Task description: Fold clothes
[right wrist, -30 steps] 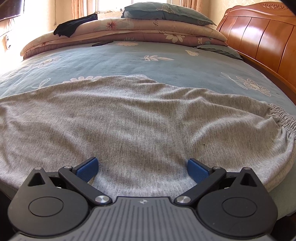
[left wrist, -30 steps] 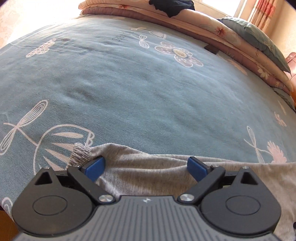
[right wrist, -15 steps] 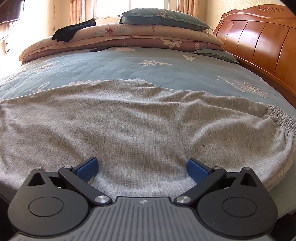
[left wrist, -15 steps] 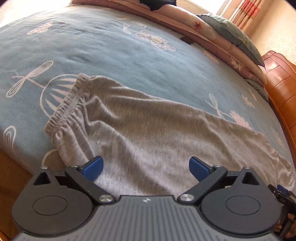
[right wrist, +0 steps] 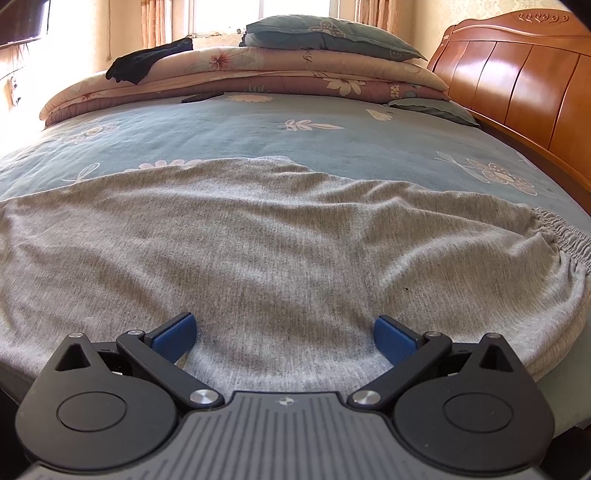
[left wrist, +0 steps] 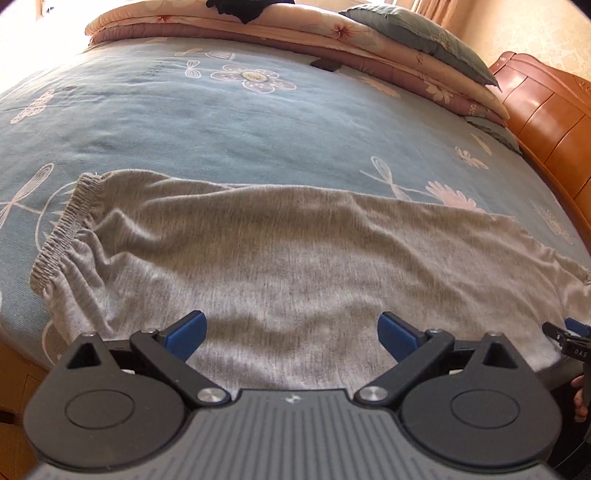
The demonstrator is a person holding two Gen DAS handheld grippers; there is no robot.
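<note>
Hidden and cropped regions in both wrist views
Grey garment [right wrist: 273, 236]: near hem hidden behind each gripper body; at 9 o'clock, right view, it leaves the frame. Dark cloth [left wrist: 240, 7] cropped at 12 o'clock

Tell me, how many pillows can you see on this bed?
2. One grey-green patterned pillow lies on top of the folded floral quilts at the far side of the bed; a second, flatter grey-green pillow lies beside the wooden headboard. More may be hidden.

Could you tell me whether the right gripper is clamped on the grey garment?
No, the right gripper has its blue pads wide apart, with the grey garment lying flat on the bed between them.
</note>
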